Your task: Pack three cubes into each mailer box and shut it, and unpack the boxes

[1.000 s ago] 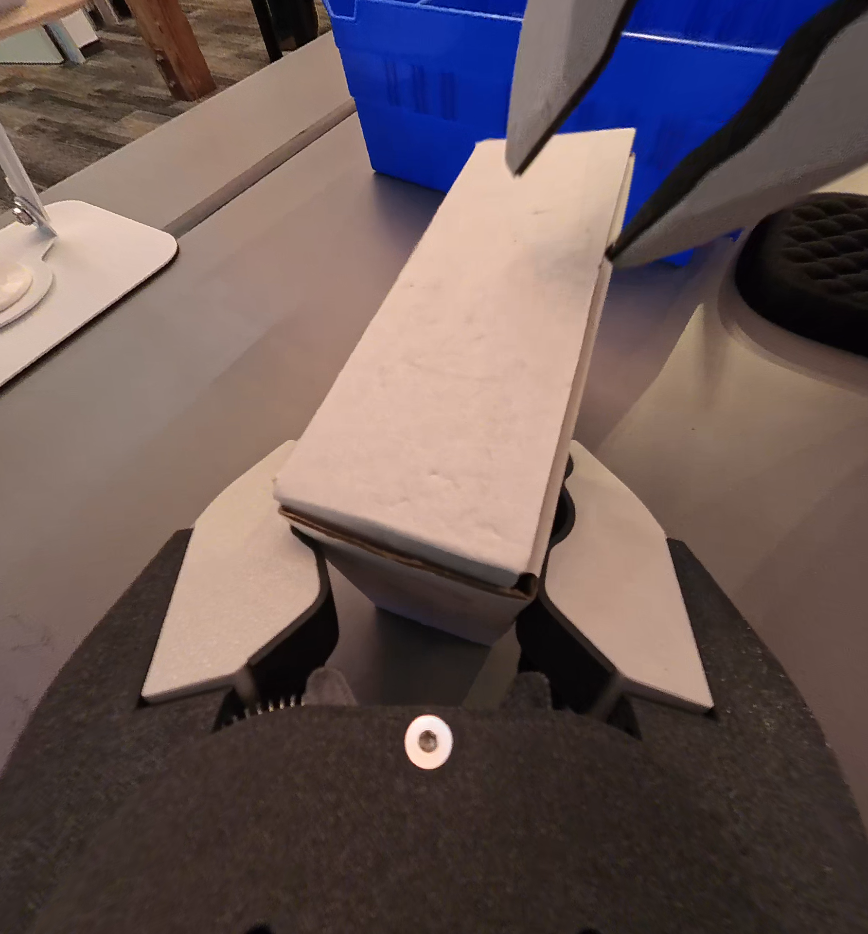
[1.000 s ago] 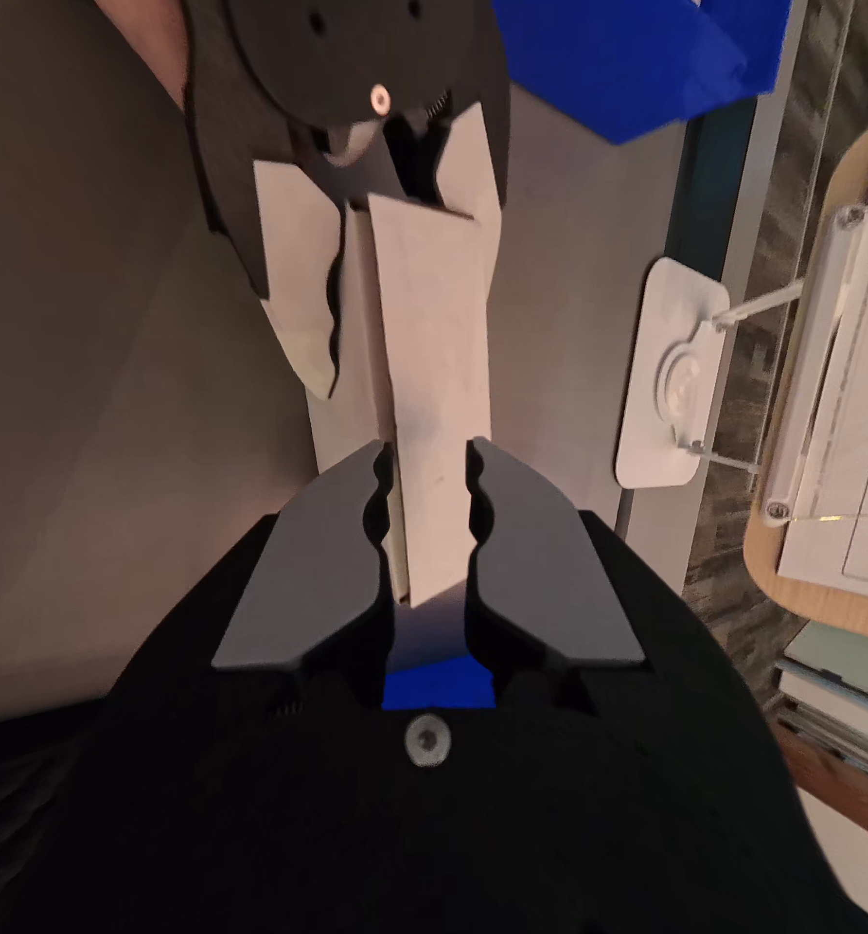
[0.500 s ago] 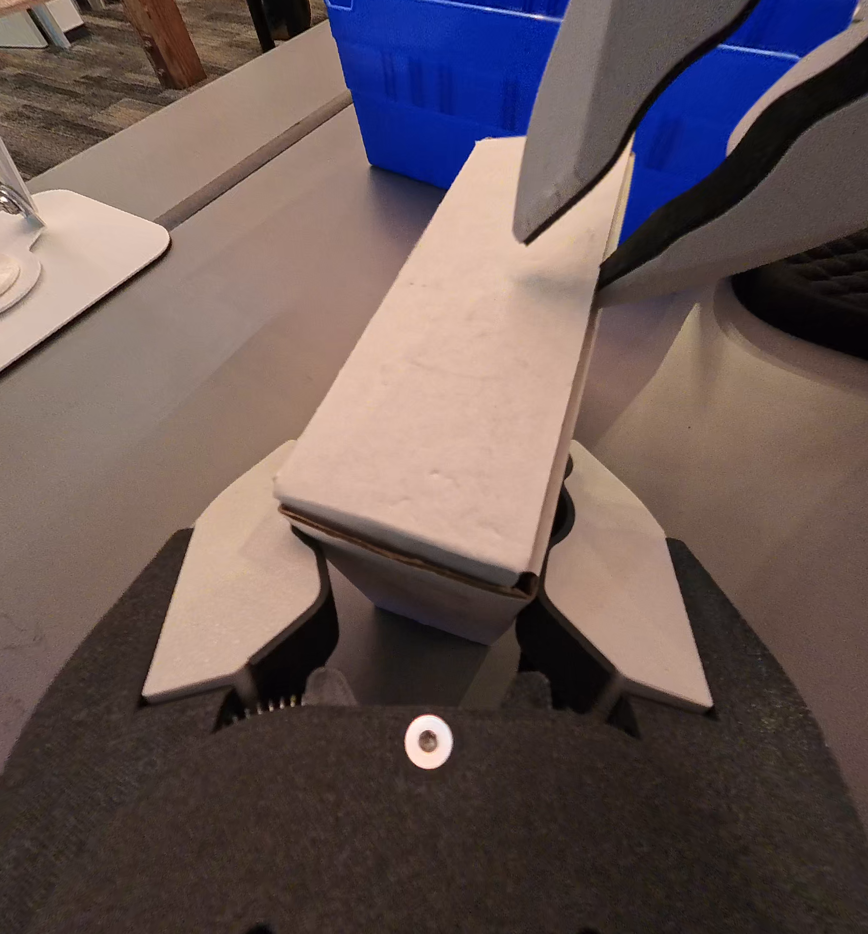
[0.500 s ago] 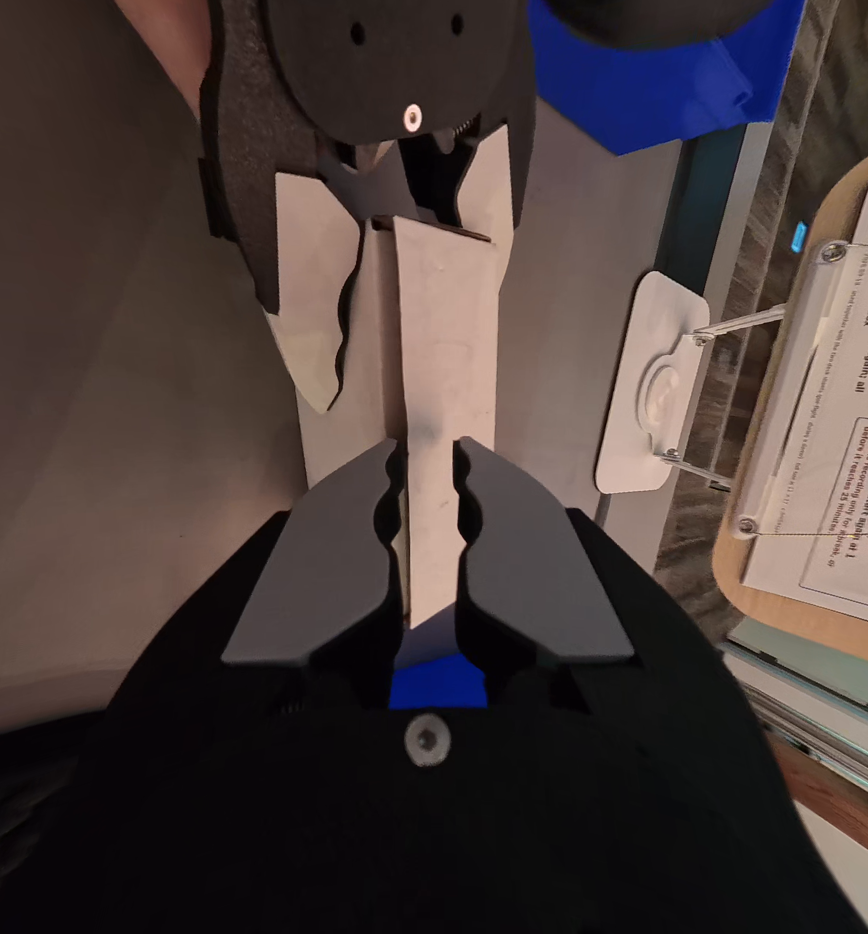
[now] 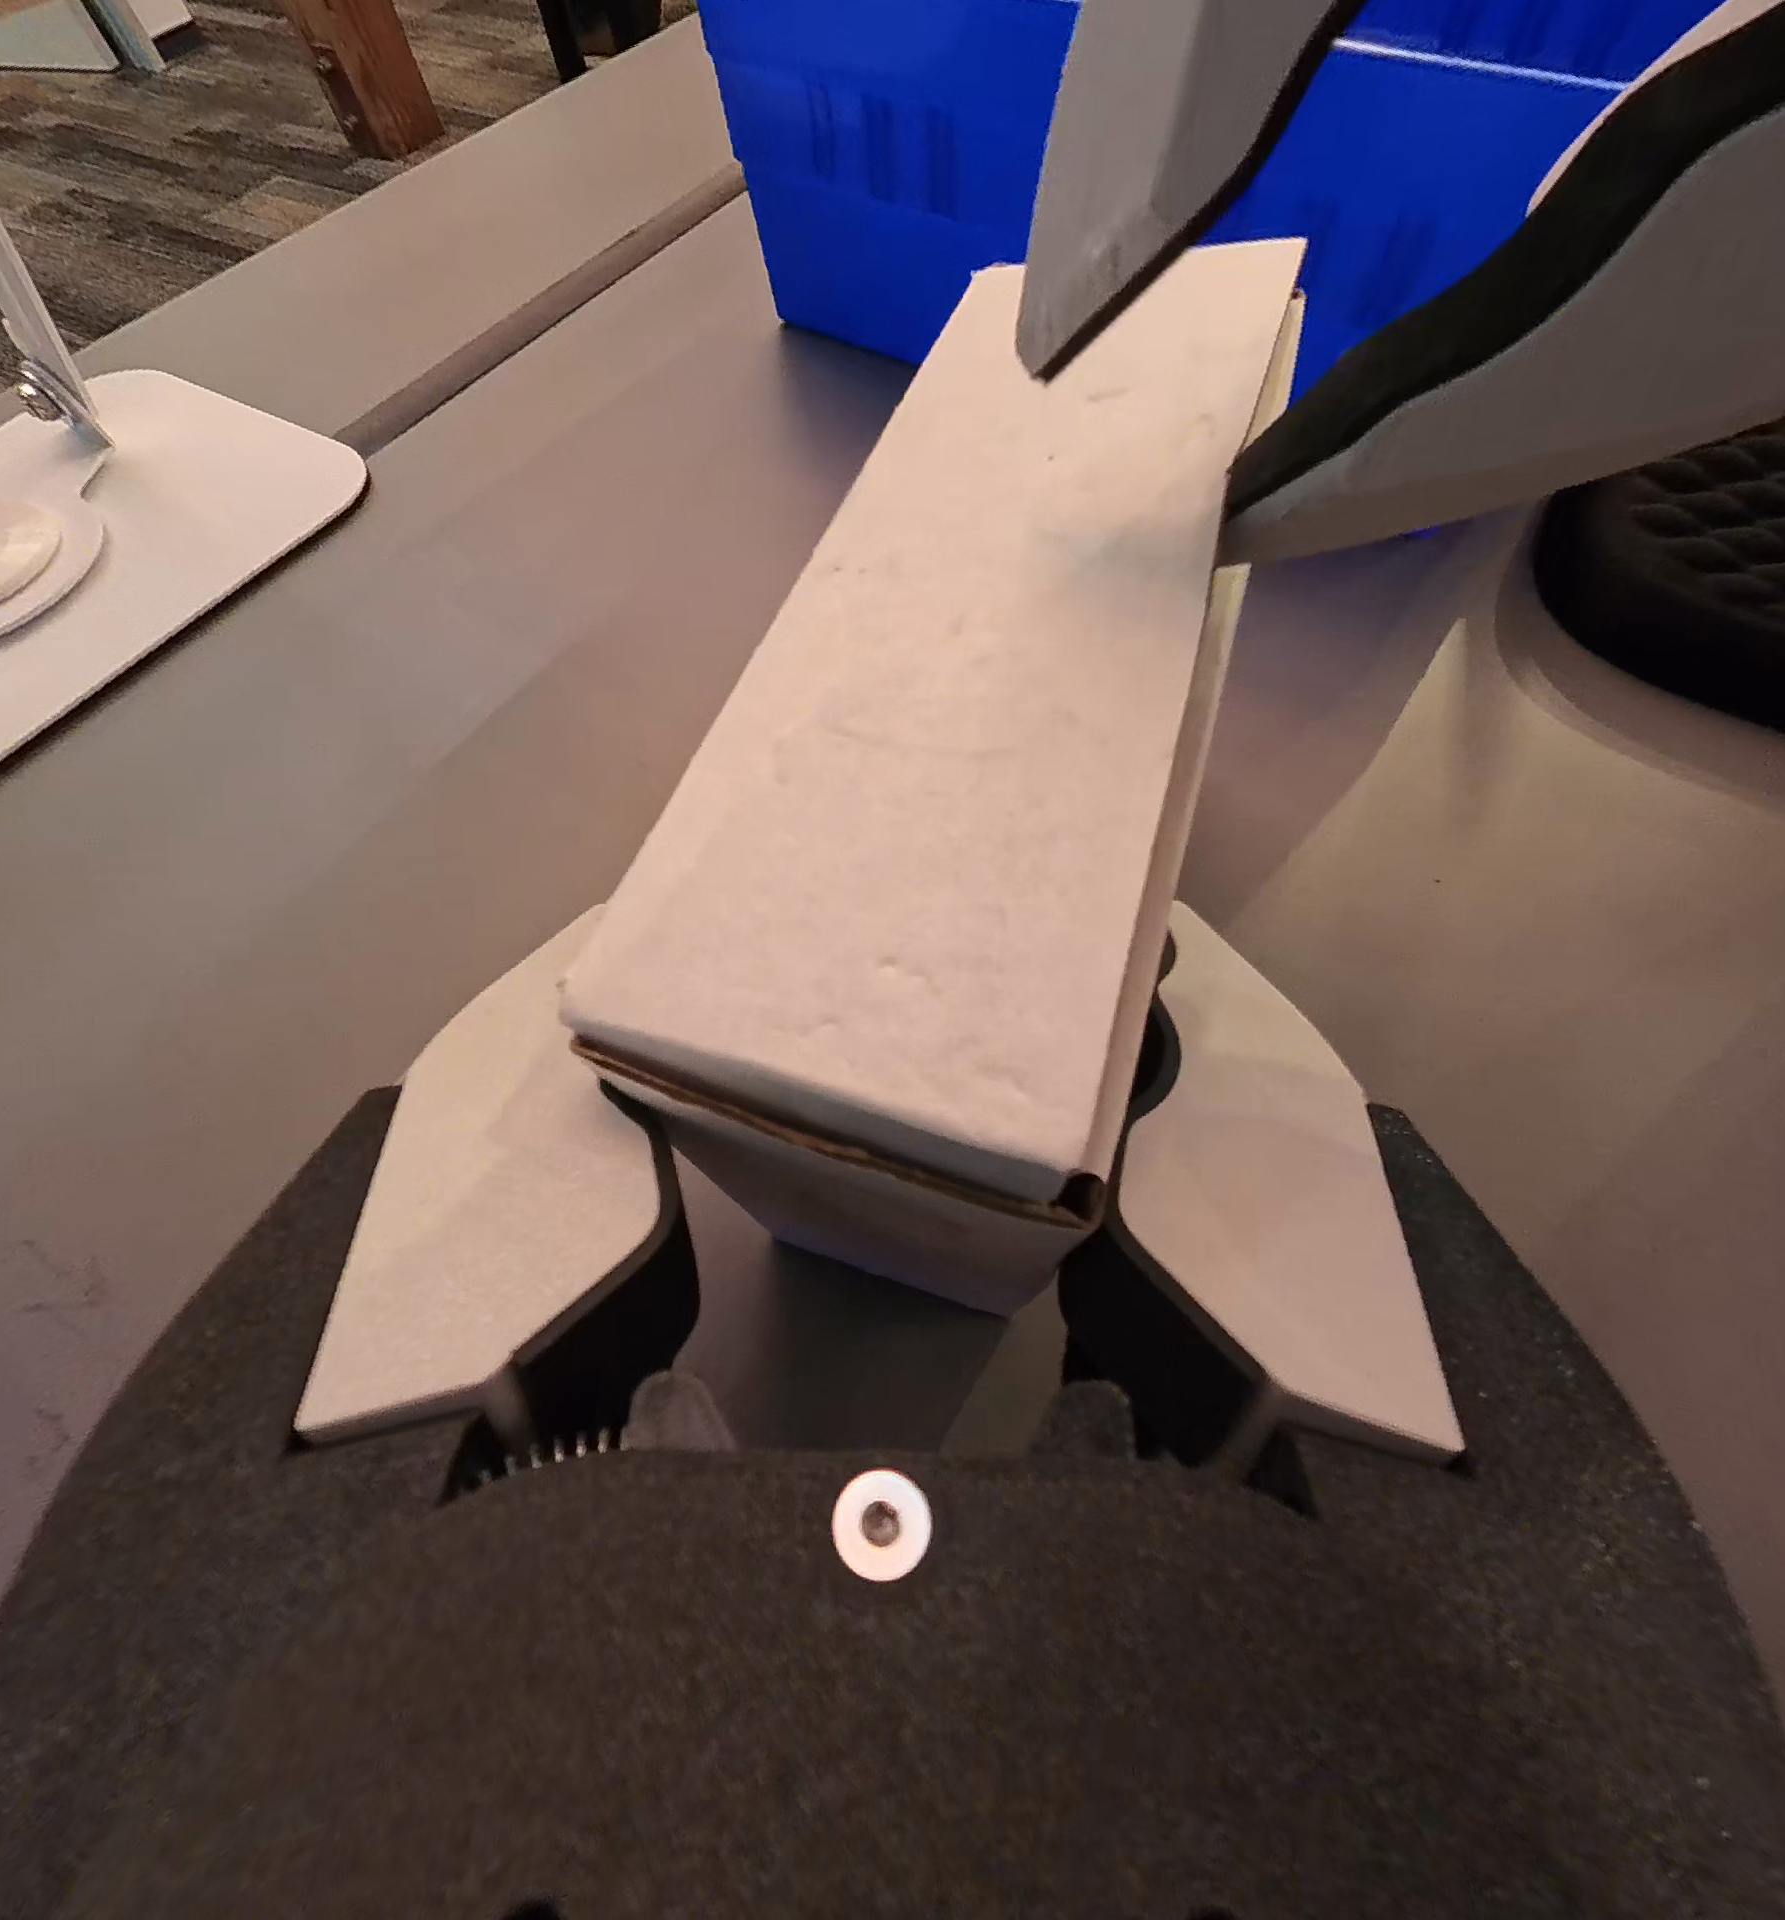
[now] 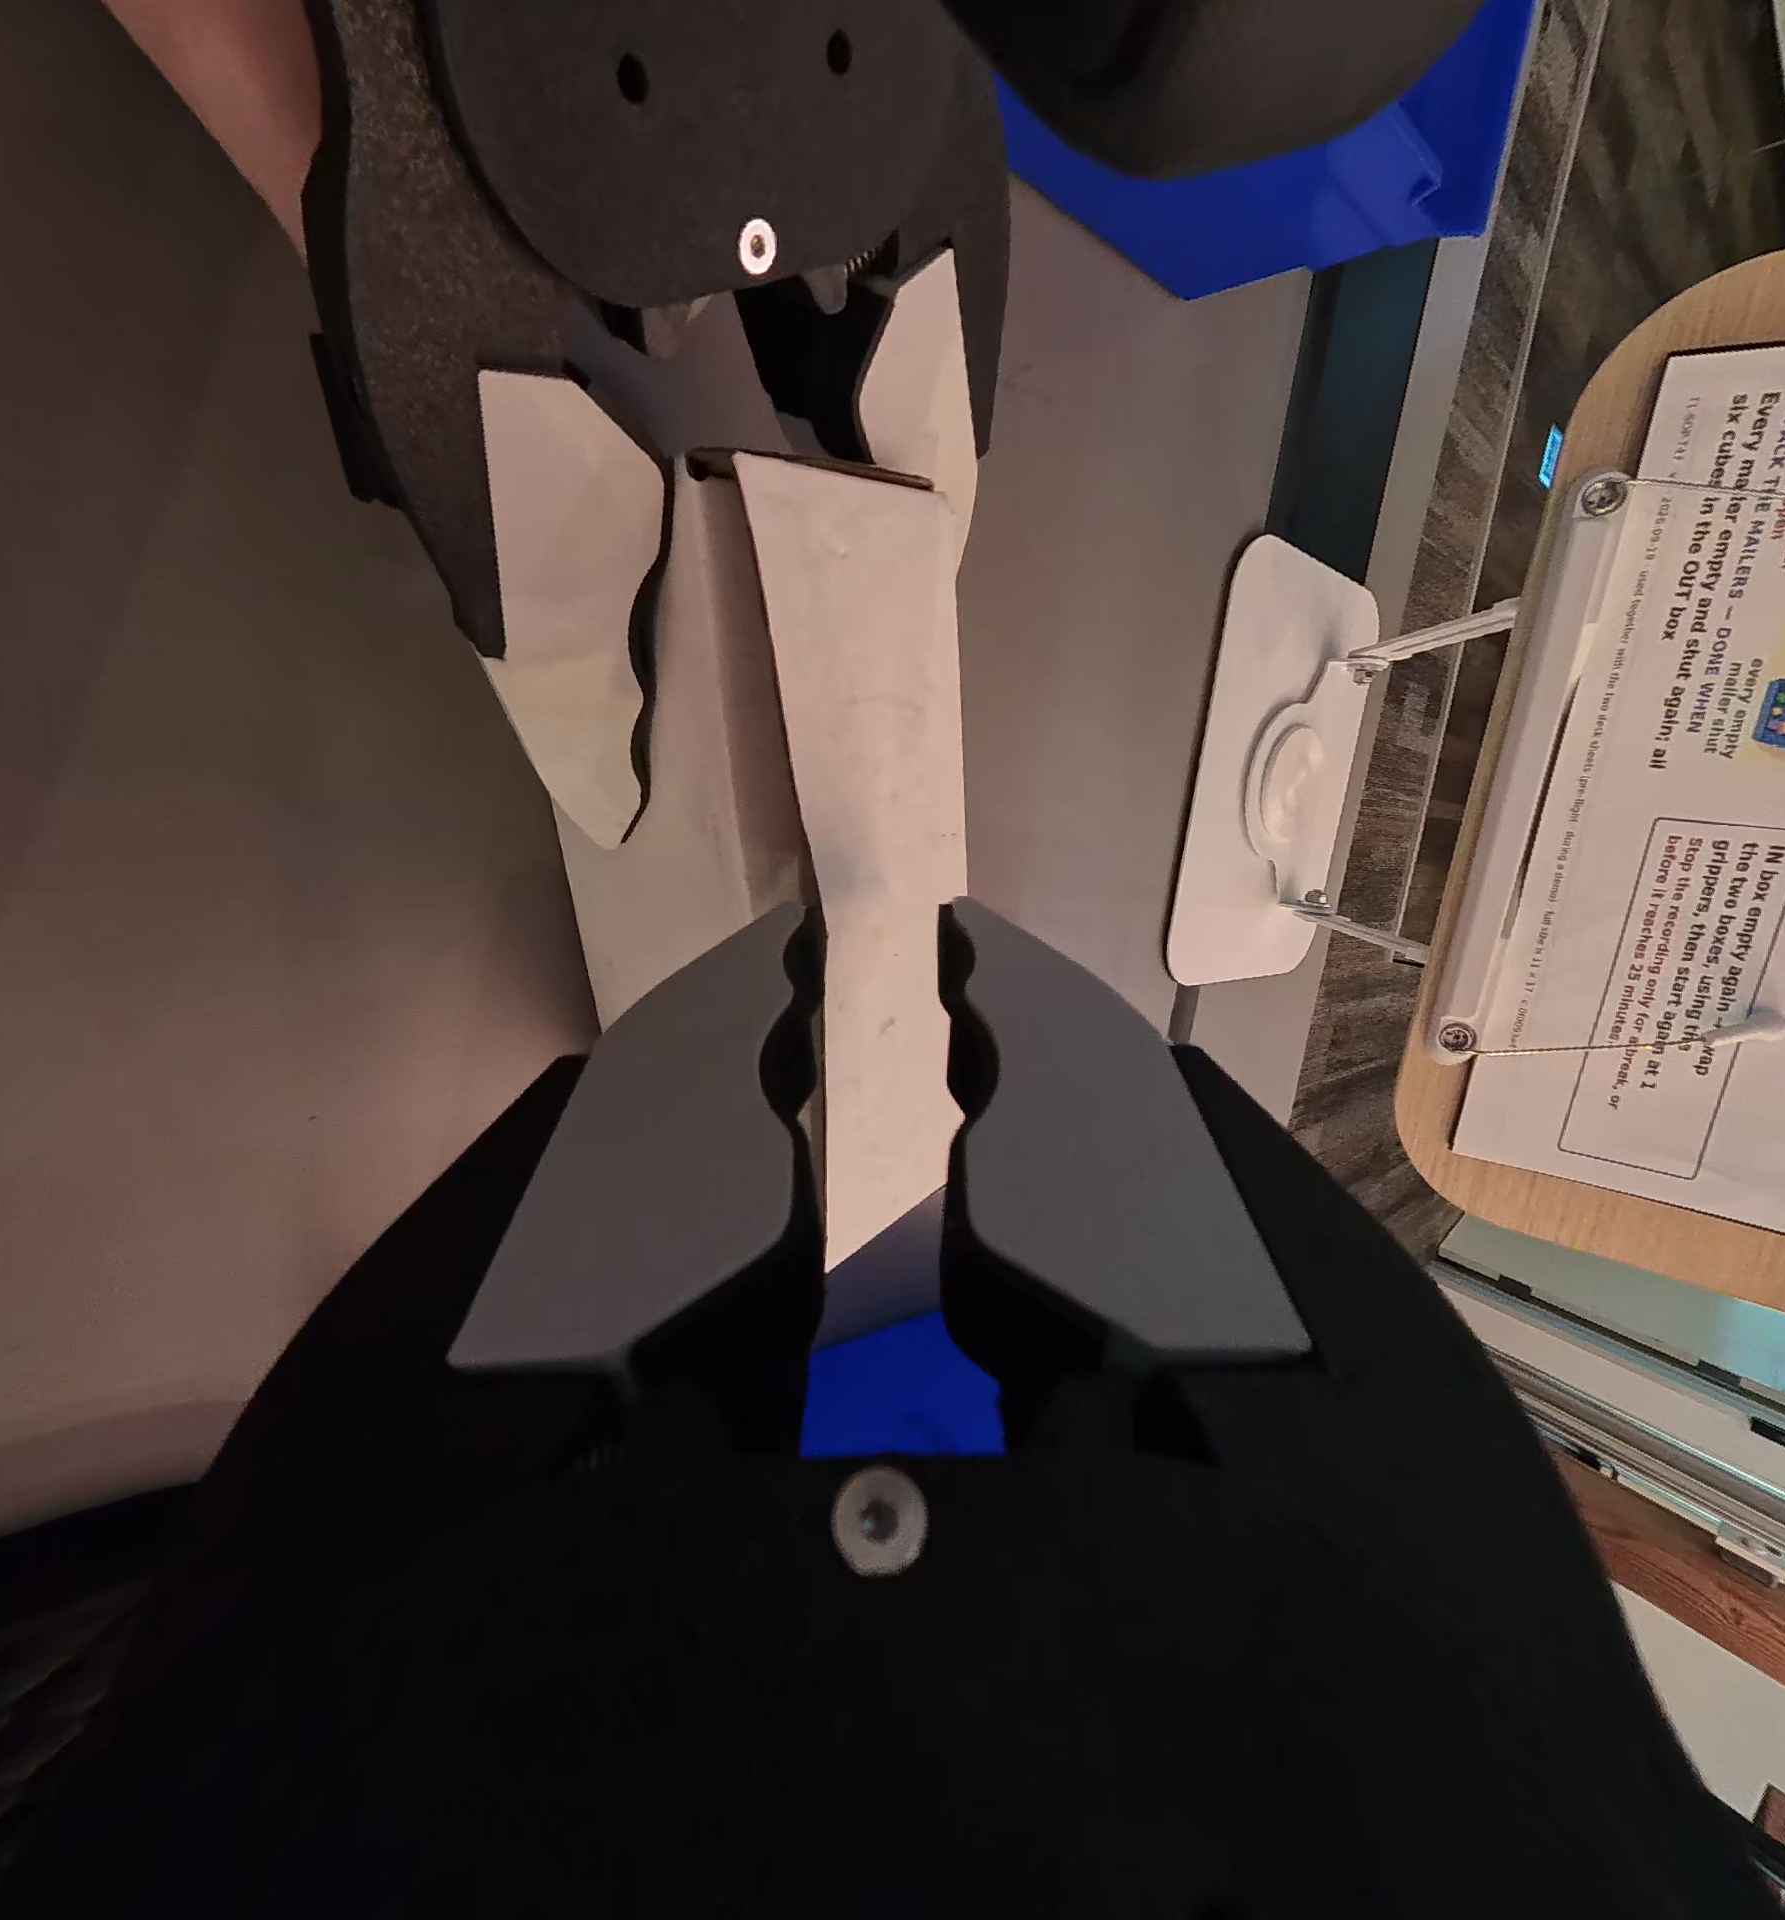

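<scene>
A white mailer box (image 5: 950, 727) is shut, and both grippers hold it above the grey table (image 5: 452, 727). My left gripper (image 5: 867, 935) is shut on its near end, one finger on each long side. My right gripper (image 5: 1137, 436) comes in from the far end, one finger on the lid top and the other at the right side edge. In the right wrist view the right gripper (image 6: 877, 920) pinches the box (image 6: 867, 727) between its grey fingers, with the left gripper (image 6: 794, 727) beyond it. No cubes are in view.
A blue bin (image 5: 919, 156) stands just behind the box. A white stand base (image 5: 140, 540) lies at the left and a black textured pad (image 5: 1698, 582) at the right. A sheet in a clear holder (image 6: 1646, 831) rests on a wooden side table past the table's edge. Spacing between my two grippers at the tips: around 8 cm.
The right gripper's fingers have narrowed onto the box's far end and slid slightly further along it. The left gripper keeps the same hold.
</scene>
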Available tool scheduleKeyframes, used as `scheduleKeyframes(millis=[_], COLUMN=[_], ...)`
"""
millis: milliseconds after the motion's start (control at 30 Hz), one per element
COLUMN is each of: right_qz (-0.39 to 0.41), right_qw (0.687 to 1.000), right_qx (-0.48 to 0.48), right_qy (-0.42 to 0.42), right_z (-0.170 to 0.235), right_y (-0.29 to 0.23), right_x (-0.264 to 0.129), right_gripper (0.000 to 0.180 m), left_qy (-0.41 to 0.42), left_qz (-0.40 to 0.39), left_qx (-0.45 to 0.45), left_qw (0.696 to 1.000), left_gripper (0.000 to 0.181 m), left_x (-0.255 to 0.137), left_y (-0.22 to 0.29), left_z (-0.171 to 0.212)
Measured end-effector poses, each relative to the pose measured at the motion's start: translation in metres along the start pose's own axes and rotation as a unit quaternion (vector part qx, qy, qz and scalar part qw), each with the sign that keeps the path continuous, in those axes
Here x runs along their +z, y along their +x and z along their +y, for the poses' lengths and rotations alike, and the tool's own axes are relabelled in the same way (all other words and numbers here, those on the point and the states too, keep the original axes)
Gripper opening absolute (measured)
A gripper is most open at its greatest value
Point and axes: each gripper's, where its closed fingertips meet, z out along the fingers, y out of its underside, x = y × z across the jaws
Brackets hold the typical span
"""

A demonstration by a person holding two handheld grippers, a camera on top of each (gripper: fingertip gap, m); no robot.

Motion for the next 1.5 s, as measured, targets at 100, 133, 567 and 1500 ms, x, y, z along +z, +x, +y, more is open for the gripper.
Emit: scheduleKeyframes(millis=[100,133,567,1500], right_qz=[0.001,0.000,0.010,0.033], right_qw=[1.000,1.000,1.000,0.998], right_qx=[0.002,0.003,0.007,-0.049], right_qy=[0.001,0.001,-0.002,0.012], right_z=[0.000,0.000,0.002,-0.011], right_y=[0.001,0.001,0.006,0.003], right_x=[-0.001,0.000,-0.001,0.014], right_gripper=[0.022,0.022,0.023,0.009], left_qy=[-0.001,-0.001,-0.004,-0.019], left_qz=[0.000,0.000,0.000,-0.020], left_qx=[0.001,0.001,-0.004,-0.009], left_qw=[1.000,1.000,1.000,1.000], left_gripper=[0.088,0.088,0.088,0.087], left_x=[0.000,0.000,0.002,0.001], left_y=[0.000,0.000,-0.001,-0.010], left_z=[0.000,0.000,-0.001,0.002])
